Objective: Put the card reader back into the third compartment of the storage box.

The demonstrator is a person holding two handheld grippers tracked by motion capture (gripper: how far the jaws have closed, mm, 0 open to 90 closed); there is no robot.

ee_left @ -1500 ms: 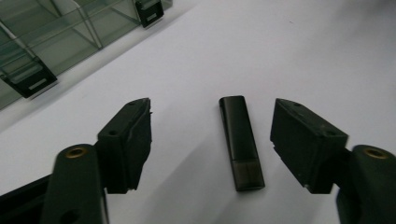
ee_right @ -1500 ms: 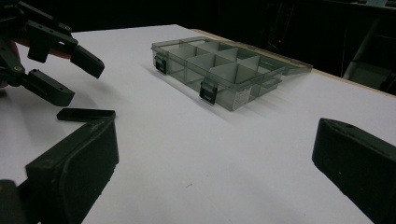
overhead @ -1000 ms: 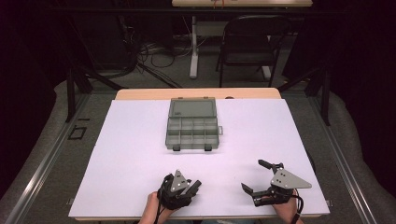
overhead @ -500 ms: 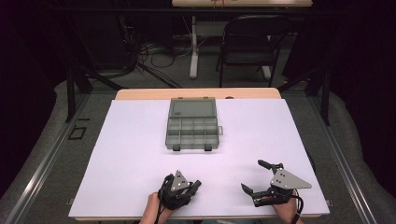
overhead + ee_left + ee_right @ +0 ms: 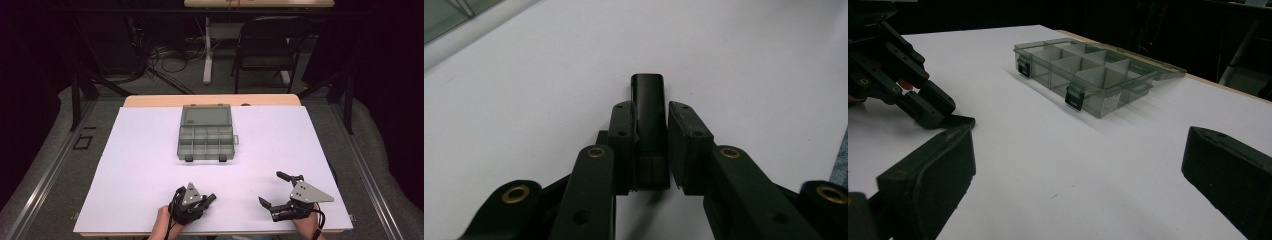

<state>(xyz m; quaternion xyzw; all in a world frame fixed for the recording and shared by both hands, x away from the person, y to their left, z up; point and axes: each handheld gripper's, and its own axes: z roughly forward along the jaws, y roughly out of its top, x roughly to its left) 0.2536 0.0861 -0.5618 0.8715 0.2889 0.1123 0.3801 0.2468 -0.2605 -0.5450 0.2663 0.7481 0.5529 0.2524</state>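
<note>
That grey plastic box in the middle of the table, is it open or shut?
Open. The compartment box has its lid laid back flat behind it, and the right claw view shows its dividers uncovered.

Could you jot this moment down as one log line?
left claw: shut on small black piece | right claw: open, empty | organizer box: lid open

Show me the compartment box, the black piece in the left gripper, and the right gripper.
compartment box (image 5: 205,142): high view, divider grid.
black piece (image 5: 647,107): left gripper view, top face.
right gripper (image 5: 274,189): high view, between fingertips.
</note>
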